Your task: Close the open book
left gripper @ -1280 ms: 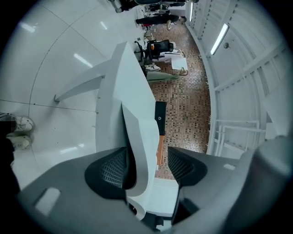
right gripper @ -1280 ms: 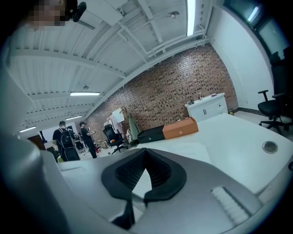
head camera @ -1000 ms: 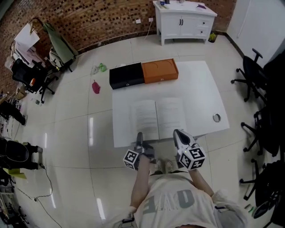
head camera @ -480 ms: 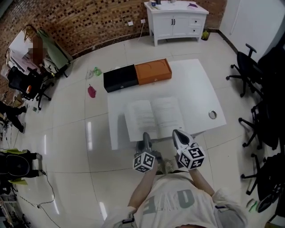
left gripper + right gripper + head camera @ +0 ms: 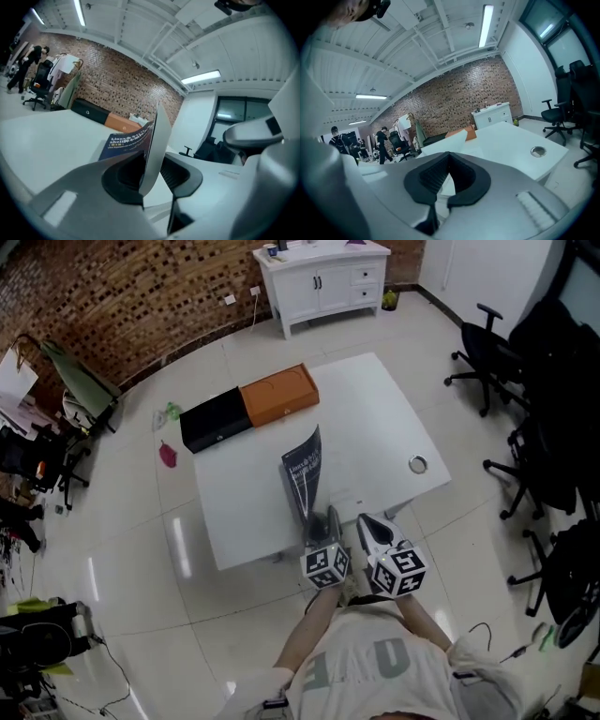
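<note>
Since a second ago: book's left half swung from flat up to near upright; head view shifted as well.

Left claw (image 5: 152, 171): jaws just been closing, now clamped on the near edge of the raised left half of the book (image 5: 305, 474). Blue cover facing left, thin sheet edge-on between the pads.

Right claw (image 5: 449, 161): pads together, nothing between them. Held low, just beside the left claw, at the near edge of the tabletop (image 5: 234, 507).

Location of book: middle of tabletop, left half standing. Right half not separable from the white surface in the head view; presumably flat.

Beyond: black box (image 5: 214, 421) and orange box (image 5: 278, 396) end to end at the far left corner, well apart from book. Grommet (image 5: 417, 464) to the right.

Handling, as judged:
- Paperback; light, limp, likely to bow and fan.
- Hold at the outer edge, away from the spine; avoid pinching loose pages only.
- Lower over the right half; do not drop.
- Expect sliding of glossy cover on smooth tabletop; steady with right claw if needed.
</note>
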{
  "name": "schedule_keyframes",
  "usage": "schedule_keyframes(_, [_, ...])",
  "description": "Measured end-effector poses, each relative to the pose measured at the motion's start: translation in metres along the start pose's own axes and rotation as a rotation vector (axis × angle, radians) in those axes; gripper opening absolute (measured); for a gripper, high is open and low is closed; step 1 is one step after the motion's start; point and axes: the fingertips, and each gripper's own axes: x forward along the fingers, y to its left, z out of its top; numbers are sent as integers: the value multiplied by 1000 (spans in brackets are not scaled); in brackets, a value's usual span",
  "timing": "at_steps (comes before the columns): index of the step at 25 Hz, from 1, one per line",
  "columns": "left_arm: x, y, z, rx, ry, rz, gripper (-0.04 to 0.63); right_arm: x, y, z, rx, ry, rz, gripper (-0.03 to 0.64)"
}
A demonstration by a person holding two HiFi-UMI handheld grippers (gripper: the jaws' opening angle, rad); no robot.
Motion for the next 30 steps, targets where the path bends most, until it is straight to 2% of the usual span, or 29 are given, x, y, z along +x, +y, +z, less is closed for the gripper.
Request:
schedule_keyframes(4, [25,-18,-44,87,129,18,138,-25,-27,-2,17,-14,-67,5])
schedule_keyframes(6, [32,-29,-58,172,164,16,172,-39,-46,-2,31,-24,-102,5])
schedule_keyframes(8, [34,-44,-69,283,184,-17,233,-50,-62,-2,52,-35,-136,5])
schedule_keyframes(9, [34,-50,-72,324,190,-38,268,-53,-66,-3,62,-37,-147,5])
schedule_keyframes(11, [30,-58,-77,345,186,-81,307,-56,-71,-5,77,-36,-154,5])
schedule_keyframes(12, [27,-61,-77,337,178,-101,308,-56,-72,-6,81,-36,-154,5])
schedule_keyframes(13, [24,-64,-77,334,165,-122,278,-56,-72,-6,83,-38,-154,5])
schedule_keyframes(15, [17,-73,-68,360,118,-156,278,-55,-72,-5,83,-60,-158,5])
schedule_keyframes(17, [8,-82,-41,378,17,-173,278,-52,-70,2,82,-94,-140,5])
schedule_keyframes(20, [-12,-84,37,347,-195,-165,267,-40,-51,32,84,-154,-58,5])
schedule_keyframes(22, [-22,-78,86,357,-289,-151,206,-25,-31,59,69,-196,13,5])
schedule_keyframes(25, [-40,-64,141,456,-365,-109,83,0,11,96,31,-243,128,5])
schedule_keyframes(26, [-50,-61,157,471,-384,-107,11,6,27,105,20,-254,162,5])
schedule_keyframes(28, [-72,-56,185,457,-403,-120,12,13,57,117,4,-267,208,5])
schedule_keyframes(30, [-91,-44,206,452,-417,-102,12,16,79,119,-8,-268,233,5])
